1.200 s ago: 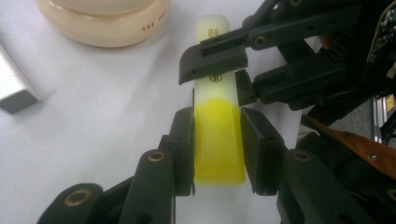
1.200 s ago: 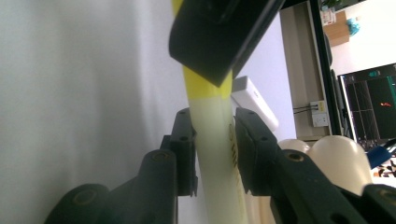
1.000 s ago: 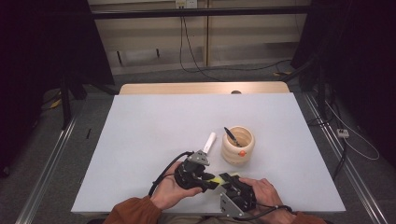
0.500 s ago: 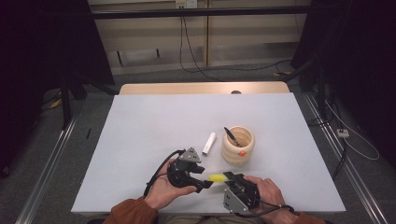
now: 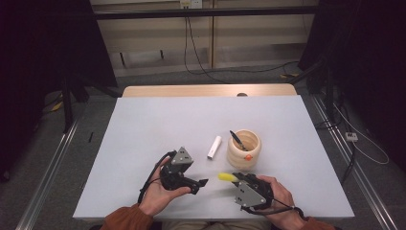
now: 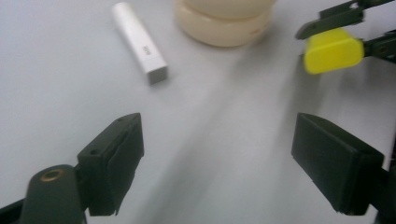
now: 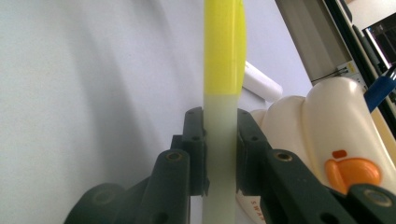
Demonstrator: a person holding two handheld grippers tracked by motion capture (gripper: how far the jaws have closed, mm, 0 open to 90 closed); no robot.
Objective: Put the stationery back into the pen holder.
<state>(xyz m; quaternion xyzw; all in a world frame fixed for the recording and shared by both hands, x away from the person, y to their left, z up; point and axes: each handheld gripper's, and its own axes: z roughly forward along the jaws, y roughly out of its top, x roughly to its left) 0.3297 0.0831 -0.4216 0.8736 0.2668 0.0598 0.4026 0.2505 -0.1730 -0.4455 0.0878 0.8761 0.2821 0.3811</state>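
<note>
White tabletop (image 5: 143,134), near edge: the right gripper (image 5: 229,178) clamps a yellow-capped highlighter (image 5: 225,177) by its pale barrel, cap pointing at the left gripper (image 5: 203,182), whose jaws, just opening, stand apart and empty. A white tube (image 5: 214,147) lies just beside the wooden pen cup (image 5: 243,152), with bare table left and beyond

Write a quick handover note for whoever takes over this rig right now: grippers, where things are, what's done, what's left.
Left gripper: open, nothing between the jaws, which have just been opening.
Right gripper: shut on the yellow-tipped marker.
White cap: flat on the table, beside the holder, which has a dark pen in it.
Done: cap apparently off.
Left: probably marker into the holder.
</note>
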